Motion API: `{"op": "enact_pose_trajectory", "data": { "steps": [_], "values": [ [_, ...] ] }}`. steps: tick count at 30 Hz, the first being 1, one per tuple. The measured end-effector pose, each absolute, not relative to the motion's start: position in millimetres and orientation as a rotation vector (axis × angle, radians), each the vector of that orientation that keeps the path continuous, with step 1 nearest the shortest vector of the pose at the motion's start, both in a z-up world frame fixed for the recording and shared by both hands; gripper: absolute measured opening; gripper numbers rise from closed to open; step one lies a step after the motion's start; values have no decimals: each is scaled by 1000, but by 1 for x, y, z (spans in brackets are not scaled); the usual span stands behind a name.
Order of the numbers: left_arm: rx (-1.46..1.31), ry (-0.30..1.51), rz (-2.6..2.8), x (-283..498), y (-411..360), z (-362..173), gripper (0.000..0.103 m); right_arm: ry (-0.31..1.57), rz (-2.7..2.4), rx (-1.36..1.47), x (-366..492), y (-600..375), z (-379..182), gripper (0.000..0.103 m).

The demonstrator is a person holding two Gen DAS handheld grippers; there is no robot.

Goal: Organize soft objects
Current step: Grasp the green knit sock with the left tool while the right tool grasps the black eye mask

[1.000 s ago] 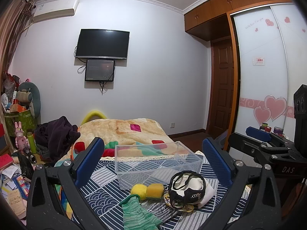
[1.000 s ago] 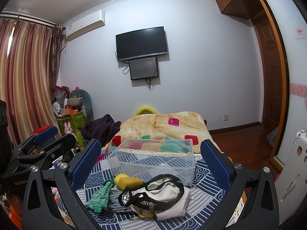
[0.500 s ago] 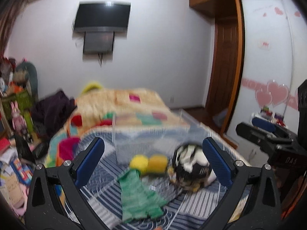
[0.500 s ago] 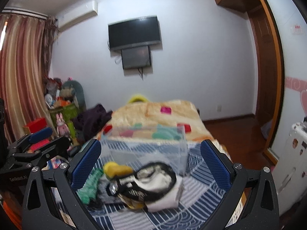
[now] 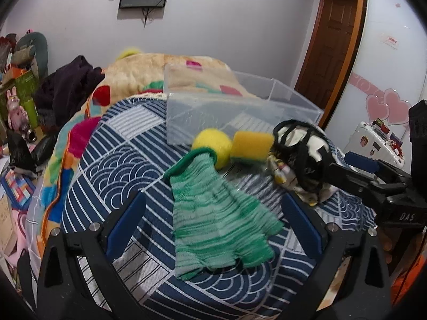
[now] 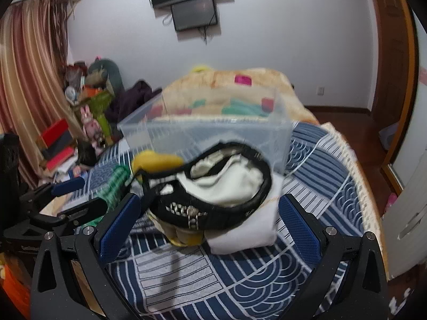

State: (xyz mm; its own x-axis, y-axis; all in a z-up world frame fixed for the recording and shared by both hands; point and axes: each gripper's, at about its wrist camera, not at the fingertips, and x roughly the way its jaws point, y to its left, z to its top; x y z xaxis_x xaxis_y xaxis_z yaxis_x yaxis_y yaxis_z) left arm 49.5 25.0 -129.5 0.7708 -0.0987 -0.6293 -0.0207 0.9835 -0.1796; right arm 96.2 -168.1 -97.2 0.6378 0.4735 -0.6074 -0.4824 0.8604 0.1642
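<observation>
Both spread-fingered grippers have dipped closer: left gripper (image 5: 213,224) over the green glove (image 5: 216,213), right gripper (image 6: 210,224) facing the black-and-white pouch (image 6: 221,186); clear bin (image 5: 234,109) behind.

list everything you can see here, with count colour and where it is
green glove: 1, green striped, flat on the blue patterned cover, between the left gripper's fingers
yellow ball: 1, yellow, at the glove's cuff
sponge: 1, yellow, right of the ball
black and white bundle: 1, black straps over white cloth, right of the sponge
clear bin: 1, transparent, behind the soft items
blue patterned cover: 1, navy and white, on the bed
blanket: 1, tan with coloured patches, behind the bin
left gripper: 1, black with blue pads, open
right gripper: 1, black with blue pads, open
</observation>
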Motion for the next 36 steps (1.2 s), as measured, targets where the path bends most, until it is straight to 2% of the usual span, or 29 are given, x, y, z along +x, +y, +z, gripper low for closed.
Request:
{"op": "enact_pose_trajectory", "data": {
  "steps": [7, 10, 11, 12, 14, 16, 20, 24, 27, 28, 36],
  "values": [
    [-159, 709, 14, 53, 36, -140, 87, 729, 523, 1, 108, -170, -107, 102],
    [-181, 726, 15, 55, 43, -145, 76, 717, 511, 13, 110, -176, -102, 98],
    [-190, 733, 17, 56, 45, -147, 72, 716, 509, 18, 110, -179, -101, 96],
    [-201, 741, 14, 58, 48, -149, 69, 714, 505, 21, 113, -180, -102, 87],
    [-215, 738, 7, 57, 50, -151, 67, 734, 511, 39, 118, -182, -104, 81],
    [-209, 732, 1, 57, 49, -150, 61, 754, 521, 57, 123, -184, -109, 68],
    [-163, 715, -1, 48, 41, -146, 48, 764, 527, 75, 123, -184, -110, 57],
    [-155, 699, 1, 39, 40, -143, 32, 755, 521, 66, 119, -185, -109, 35],
    [-160, 685, -7, 35, 44, -137, 29, 743, 515, 61, 117, -187, -106, 23],
    [-160, 678, -9, 34, 44, -135, 28, 737, 516, 61, 116, -187, -105, 15],
    [-126, 587, -9, 22, 42, -106, 27, 663, 532, 39, 107, -186, -87, 14]
  ]
}}
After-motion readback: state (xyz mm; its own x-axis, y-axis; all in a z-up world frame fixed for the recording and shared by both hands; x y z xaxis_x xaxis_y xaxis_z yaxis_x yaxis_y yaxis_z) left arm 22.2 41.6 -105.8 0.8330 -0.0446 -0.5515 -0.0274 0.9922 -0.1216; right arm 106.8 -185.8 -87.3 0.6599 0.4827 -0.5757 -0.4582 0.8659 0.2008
